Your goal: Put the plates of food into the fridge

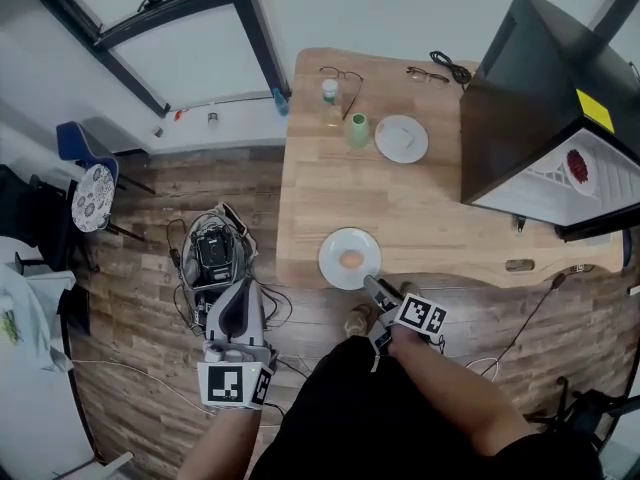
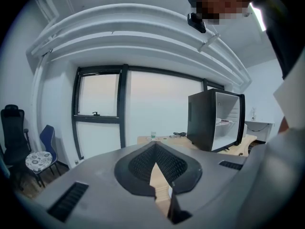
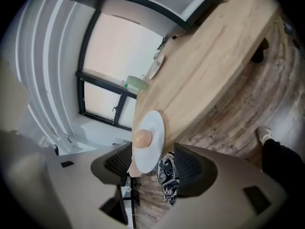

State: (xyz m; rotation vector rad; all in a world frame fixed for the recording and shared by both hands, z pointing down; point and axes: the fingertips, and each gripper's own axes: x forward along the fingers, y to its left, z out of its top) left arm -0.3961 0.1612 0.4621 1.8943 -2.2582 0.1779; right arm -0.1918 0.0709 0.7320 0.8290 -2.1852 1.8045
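**Left jaws pressed together, right jaws spread at the plate's rim**

The jaws of the left gripper (image 2: 155, 149) meet at their tips, clenched on nothing. This gripper hangs off the table's near edge, over the brown plank floor (image 1: 150, 368). Just beyond its tips an open black bag of gear (image 1: 212, 253) lies on the floor.

The jaws of the right gripper (image 3: 152, 159) stand wide apart, released. The near rim of the round white plate (image 1: 335, 243) reaches in between them, closer to one pad, and neither pad presses on it. The plate sits at the near edge of the light wooden table (image 1: 430, 208) and carries a rounded pale orange piece of food (image 1: 351, 259) at its middle.

Farther out beyond these jaws, across the table top, stand a pale green cup (image 1: 357, 129) and a second white plate (image 1: 401, 138). Well off to the right of the jaws, at the table's right end, sits the small black fridge (image 1: 540, 88). Its door is open on a white inside, and a plate of red food (image 1: 579, 168) rests on a shelf there.
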